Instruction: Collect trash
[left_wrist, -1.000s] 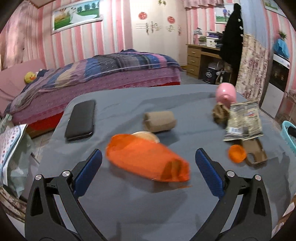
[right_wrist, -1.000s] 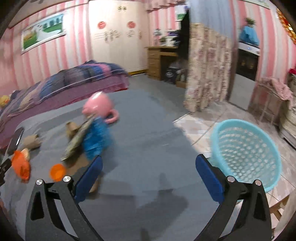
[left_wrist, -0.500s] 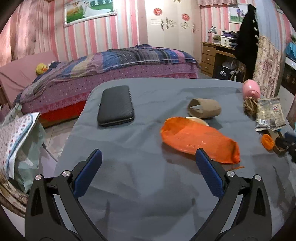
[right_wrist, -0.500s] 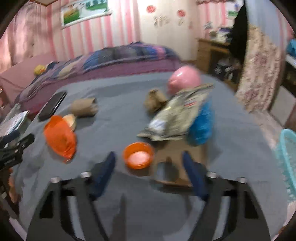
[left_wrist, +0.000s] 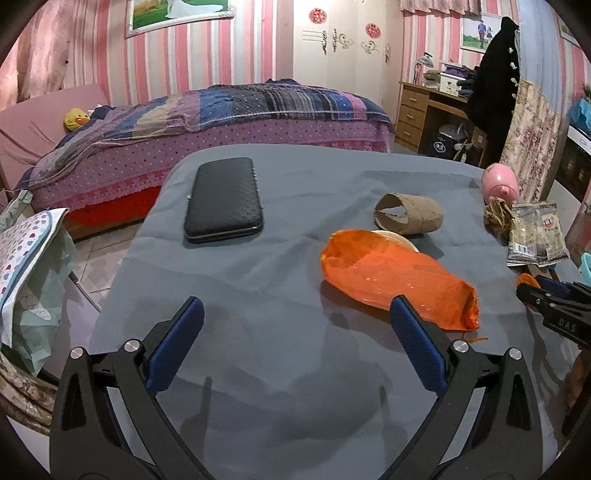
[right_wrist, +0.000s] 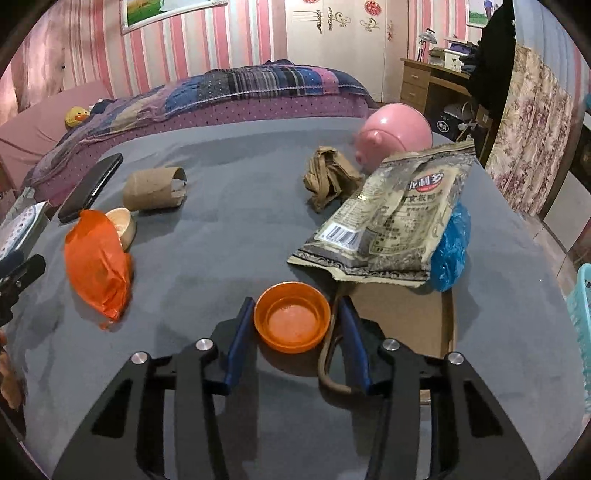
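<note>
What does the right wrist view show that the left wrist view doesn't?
Only the right wrist view shows the right claw closing around the orange cap, its pads at the rim, plus the blue bag under the snack packet and the flat cardboard.

Only the left wrist view shows the left claw open over bare grey cloth, and the black case from above.

Both show the orange bag, the cardboard tube, the pink piggy bank and the bed.
</note>
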